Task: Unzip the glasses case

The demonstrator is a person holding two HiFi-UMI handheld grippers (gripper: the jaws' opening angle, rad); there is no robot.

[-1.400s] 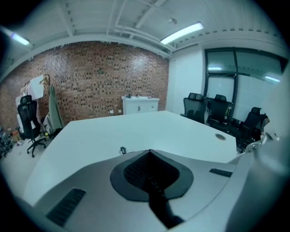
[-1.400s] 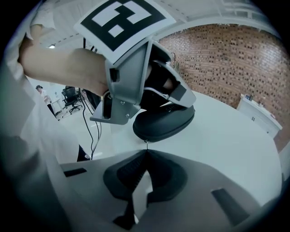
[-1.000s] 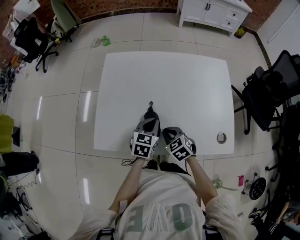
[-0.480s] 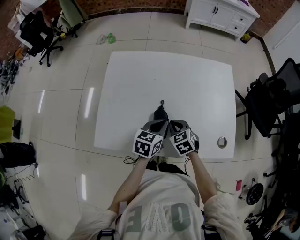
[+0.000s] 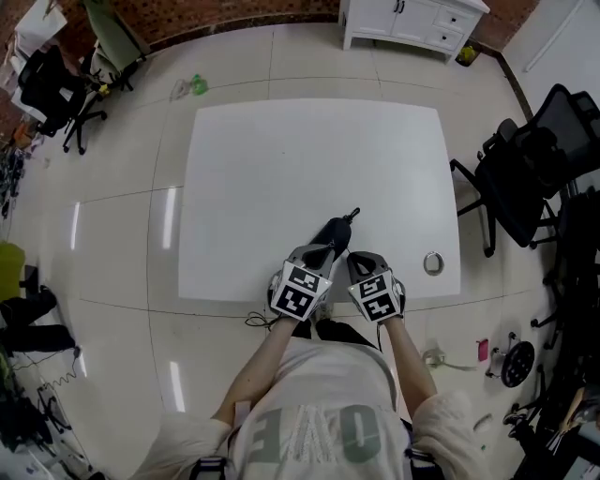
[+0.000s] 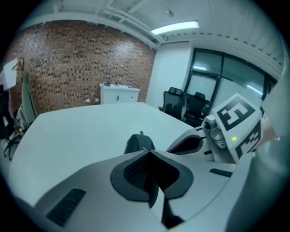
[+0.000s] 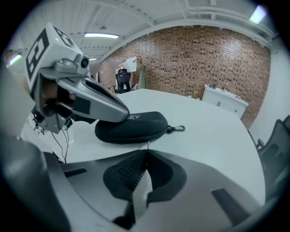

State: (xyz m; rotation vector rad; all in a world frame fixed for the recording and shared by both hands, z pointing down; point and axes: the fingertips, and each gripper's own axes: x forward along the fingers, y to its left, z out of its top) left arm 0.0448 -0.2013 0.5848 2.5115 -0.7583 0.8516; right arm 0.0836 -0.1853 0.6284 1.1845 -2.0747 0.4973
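A black zipped glasses case (image 5: 336,231) lies on the white table (image 5: 281,169) near its front edge, slanted up to the right, with a small clip (image 5: 353,215) at its far end. In the head view my left gripper (image 5: 322,251) sits at the case's near end, and my right gripper (image 5: 359,260) is just to its right. Seen in the right gripper view, the case (image 7: 131,127) lies sideways beyond the shut right gripper (image 7: 147,152), and the left gripper (image 7: 90,102) reaches over its left end. The left gripper (image 6: 147,152) is shut too, with the case (image 6: 138,142) right behind its tips.
A round silver object (image 5: 432,262) lies on the table near the front right corner. Black office chairs (image 5: 525,178) stand right of the table, a white cabinet (image 5: 412,19) beyond it. Another chair (image 5: 56,75) and a green bottle (image 5: 197,84) are on the floor, far left.
The case has shifted right along the table and turned, its clip end now pointing up to the right. Both grippers moved right with it and stayed shut.
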